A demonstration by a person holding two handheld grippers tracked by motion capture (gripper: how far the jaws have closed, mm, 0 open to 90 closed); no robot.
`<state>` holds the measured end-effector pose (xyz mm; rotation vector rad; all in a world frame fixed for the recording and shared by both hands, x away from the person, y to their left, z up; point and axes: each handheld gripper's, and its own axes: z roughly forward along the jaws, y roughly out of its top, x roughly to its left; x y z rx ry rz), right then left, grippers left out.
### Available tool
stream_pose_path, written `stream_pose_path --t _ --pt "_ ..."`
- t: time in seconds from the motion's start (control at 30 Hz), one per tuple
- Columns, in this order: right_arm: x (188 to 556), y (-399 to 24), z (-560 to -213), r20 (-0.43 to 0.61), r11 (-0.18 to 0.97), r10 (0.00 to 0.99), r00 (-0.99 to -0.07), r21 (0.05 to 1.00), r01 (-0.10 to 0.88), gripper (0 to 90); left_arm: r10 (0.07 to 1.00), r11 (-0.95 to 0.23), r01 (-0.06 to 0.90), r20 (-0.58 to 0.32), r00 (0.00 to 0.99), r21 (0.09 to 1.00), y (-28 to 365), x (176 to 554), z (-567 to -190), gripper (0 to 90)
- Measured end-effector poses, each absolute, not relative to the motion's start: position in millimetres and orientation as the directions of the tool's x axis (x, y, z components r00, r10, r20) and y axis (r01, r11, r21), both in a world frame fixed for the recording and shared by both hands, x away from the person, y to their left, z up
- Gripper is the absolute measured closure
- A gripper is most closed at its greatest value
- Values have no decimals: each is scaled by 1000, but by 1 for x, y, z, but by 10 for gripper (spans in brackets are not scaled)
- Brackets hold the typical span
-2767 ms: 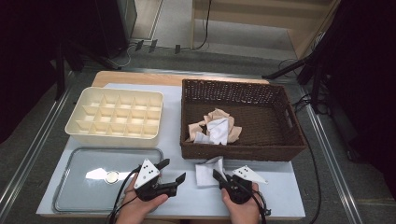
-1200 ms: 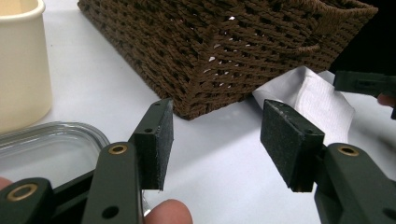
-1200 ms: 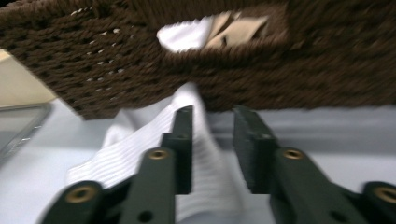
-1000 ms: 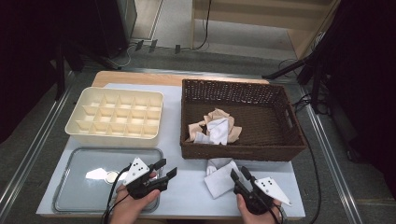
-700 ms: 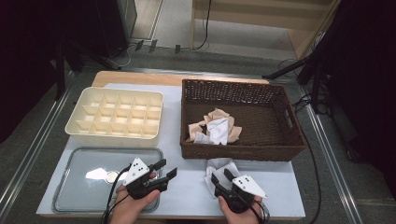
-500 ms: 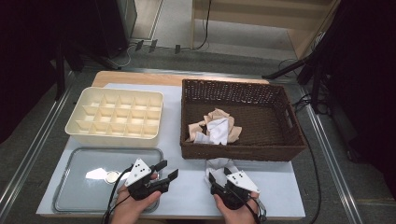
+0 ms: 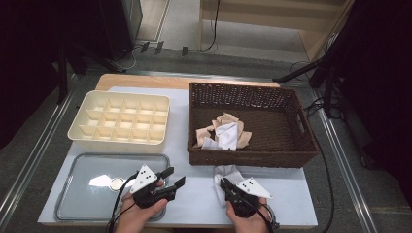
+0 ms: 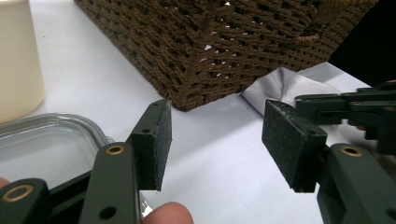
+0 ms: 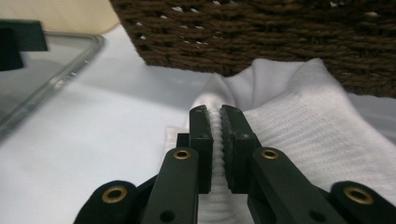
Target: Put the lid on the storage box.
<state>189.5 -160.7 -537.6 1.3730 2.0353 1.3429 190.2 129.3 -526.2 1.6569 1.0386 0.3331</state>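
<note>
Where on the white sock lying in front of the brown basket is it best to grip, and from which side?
Probably its near raised fold, coming in low from the person's side. The white sock lies flat with the basket against its far edge, so only the near edge is free. The right claw has just closed on that fold.

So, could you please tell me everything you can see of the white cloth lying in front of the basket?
The white cloth is a soft, finely ribbed knit, crumpled into loose folds. It lies on the pale table, just before the near wall of the brown wicker basket, its far edge up against the weave. The right gripper has just been closing, and its jaws now pinch a raised fold of it.
</note>
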Motion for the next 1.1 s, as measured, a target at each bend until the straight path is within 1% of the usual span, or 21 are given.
stream_pose_path --t 0.17,0.3,0.33,0.37,0.43,0.5,0.57,0.6,0.63,0.67,0.73,0.77,0.83,0.9,0.97,1.03,1.1 --pt "178 -153 -526 274 30 820 -502 856 516 847 771 -10 458 -285 570 889 132 191 -526 441" --pt "174 -147 -521 282 25 807 -519 862 507 836 770 -3 458 -290 568 889 133 191 -525 440" --pt "173 -147 -521 270 29 811 -519 867 497 810 771 -3 458 -290 567 889 134 191 -525 439" --pt "173 -148 -521 246 34 821 -515 879 475 734 771 -2 458 -290 567 889 134 191 -525 437" --pt "174 -149 -521 235 25 831 -504 890 456 595 774 -2 458 -288 563 889 135 191 -525 431" --pt "175 -152 -520 234 18 835 -498 893 450 550 777 4 455 -289 559 890 136 191 -525 413" --pt "176 -156 -518 255 -7 830 -496 894 449 524 775 3 448 -285 564 894 136 191 -525 343" --pt "177 -157 -517 263 -16 829 -494 894 449 503 783 -2 440 -273 559 898 136 191 -525 284" --pt "177 -158 -516 257 -16 833 -489 897 442 480 790 -12 435 -258 556 900 136 192 -525 228" --pt "177 -159 -515 243 -12 842 -483 902 432 457 794 -19 439 -253 552 899 136 192 -526 194" --pt "178 -161 -514 239 -15 849 -471 902 431 460 806 -31 447 -242 540 894 138 193 -527 138" --pt "179 -161 -514 238 -12 850 -471 901 434 441 812 -39 446 -232 535 894 139 193 -527 137" --pt "179 -162 -513 205 17 861 -466 903 429 405 818 -40 448 -228 527 893 142 194 -526 92" --pt "181 -163 -511 211 11 861 -463 902 431 340 818 -53 443 -216 534 895 145 194 -525 62" --pt "182 -165 -509 201 17 865 -460 904 428 326 819 -75 445 -199 538 892 149 195 -525 23" --pt "182 -167 -507 199 17 865 -461 906 423 308 824 -89 450 -188 534 888 152 196 -527 23" --pt "182 -168 -505 196 19 865 -461 907 420 303 833 -117 441 -154 532 890 155 197 -529 23"
